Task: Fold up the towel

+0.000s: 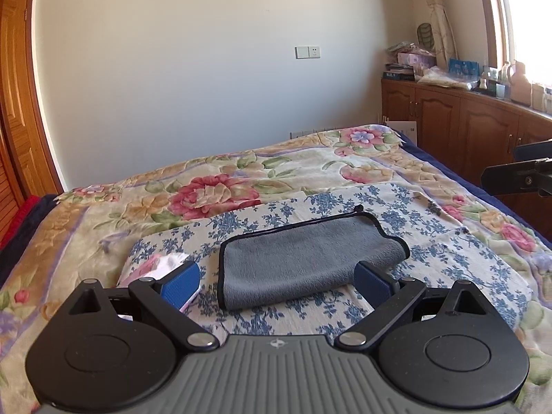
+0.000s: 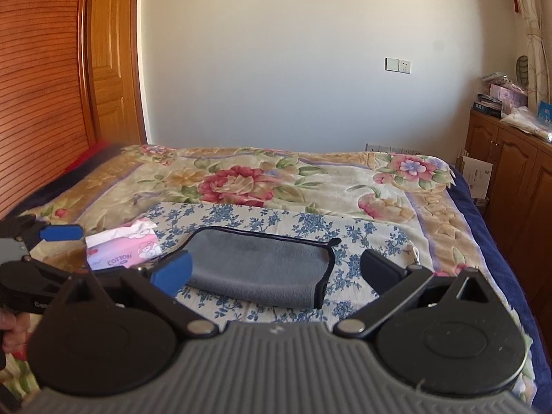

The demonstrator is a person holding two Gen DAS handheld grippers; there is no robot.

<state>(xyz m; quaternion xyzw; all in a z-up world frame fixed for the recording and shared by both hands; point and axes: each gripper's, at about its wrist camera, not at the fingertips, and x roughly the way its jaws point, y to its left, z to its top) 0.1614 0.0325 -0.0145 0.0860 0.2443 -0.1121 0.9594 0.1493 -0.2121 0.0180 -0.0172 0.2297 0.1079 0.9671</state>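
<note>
A grey towel (image 1: 303, 258) with a black hem lies folded on a blue-flowered cloth (image 1: 448, 252) on the bed. It also shows in the right wrist view (image 2: 265, 269). My left gripper (image 1: 277, 284) is open and empty, held just short of the towel's near edge, its blue pads on either side. My right gripper (image 2: 276, 270) is open and empty, also close before the towel. The left gripper shows at the left edge of the right wrist view (image 2: 51, 241), and part of the right gripper shows at the right edge of the left wrist view (image 1: 517, 176).
A pink tissue pack (image 2: 124, 248) lies on the cloth left of the towel. A flowered blanket (image 2: 276, 179) covers the bed. Wooden cabinets (image 1: 465, 124) with clutter on top stand at the right, a wooden door (image 2: 110, 69) at the left.
</note>
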